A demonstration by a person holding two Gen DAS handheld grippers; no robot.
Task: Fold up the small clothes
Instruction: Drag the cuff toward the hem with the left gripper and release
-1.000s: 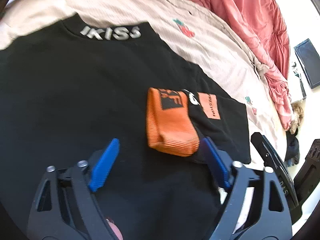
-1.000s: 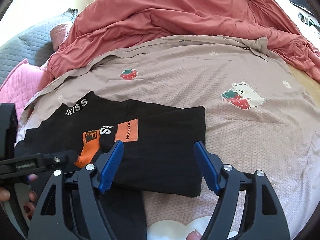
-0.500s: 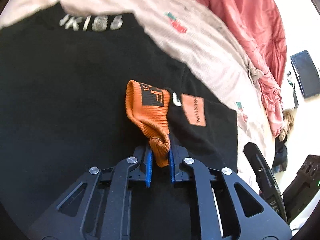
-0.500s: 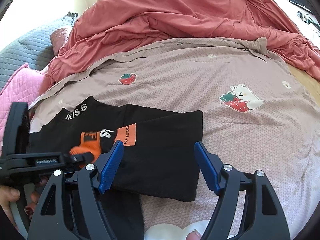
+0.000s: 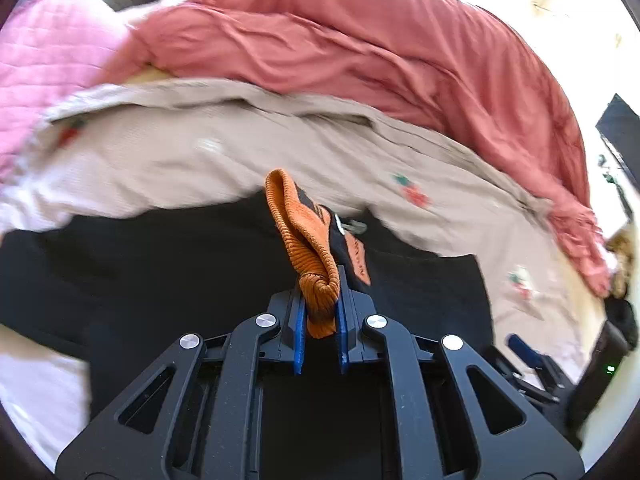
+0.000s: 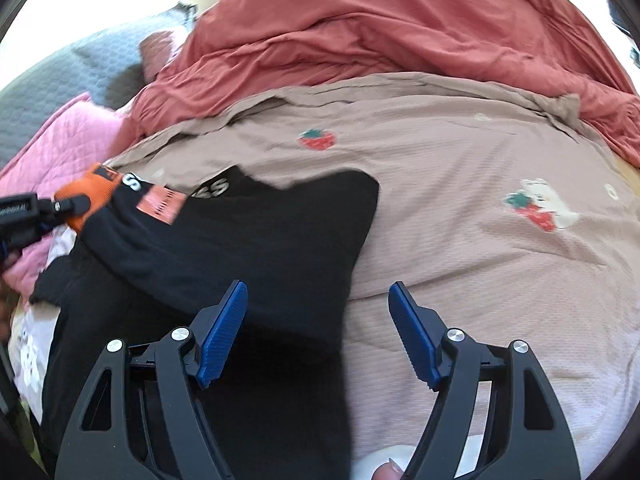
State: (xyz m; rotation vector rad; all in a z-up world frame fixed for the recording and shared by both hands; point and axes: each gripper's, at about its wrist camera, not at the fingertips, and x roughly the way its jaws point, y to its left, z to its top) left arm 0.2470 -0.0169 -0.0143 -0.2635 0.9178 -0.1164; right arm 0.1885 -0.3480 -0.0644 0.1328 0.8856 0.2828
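Observation:
A black garment (image 6: pixel 256 240) with white lettering and an orange ribbed cuff (image 5: pixel 304 232) lies on a beige strawberry-print bedsheet (image 6: pixel 460 168). My left gripper (image 5: pixel 320 312) is shut on the bunched orange cuff, and the black sleeve trails up from the garment (image 5: pixel 160 264) behind it. In the right wrist view that same cuff (image 6: pixel 90 196) shows at the far left, pinched by the left gripper (image 6: pixel 76 204) and raised off the sheet. My right gripper (image 6: pixel 318 332) stands open above the garment's near right edge, with nothing between its blue pads.
A rumpled red duvet (image 5: pixel 360 48) fills the far side of the bed. A pink quilted blanket (image 5: pixel 44 68) and a grey pillow (image 6: pixel 68 72) lie at the left. Dark items (image 5: pixel 616 128) stand off the bed's right edge. A beige sheet (image 5: pixel 168 160) spreads beyond the garment.
My left gripper closed on the orange cuff, then rose and tilted up, pulling the sleeve off the garment. The right gripper stayed open and shifted a little over the garment.

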